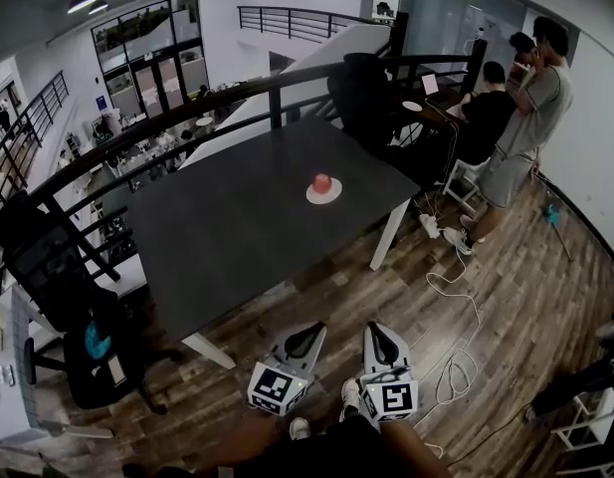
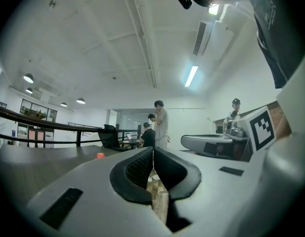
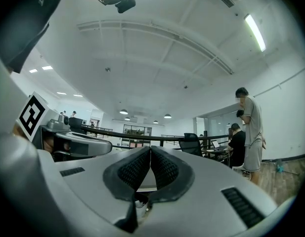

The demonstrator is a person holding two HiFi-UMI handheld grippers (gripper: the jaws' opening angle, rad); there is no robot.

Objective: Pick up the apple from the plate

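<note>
A red apple (image 1: pixel 321 182) sits on a small white plate (image 1: pixel 324 196) toward the far right of the dark table (image 1: pixel 227 227). In the left gripper view the apple (image 2: pixel 100 155) shows as a small red spot far off on the tabletop. Both grippers hang low over the wooden floor, well short of the table's near edge. My left gripper (image 1: pixel 308 335) is shut with nothing between its pads, and so is my right gripper (image 1: pixel 379 335). In their own views the left gripper (image 2: pixel 152 151) and right gripper (image 3: pixel 150 149) show their jaws touching at the tips.
A black railing (image 1: pixel 187 108) runs behind the table. Black office chairs stand at the left (image 1: pixel 48 257) and at the far end (image 1: pixel 361 93). Three people (image 1: pixel 520 118) are at the right by a desk. White cables (image 1: pixel 456 287) lie on the floor.
</note>
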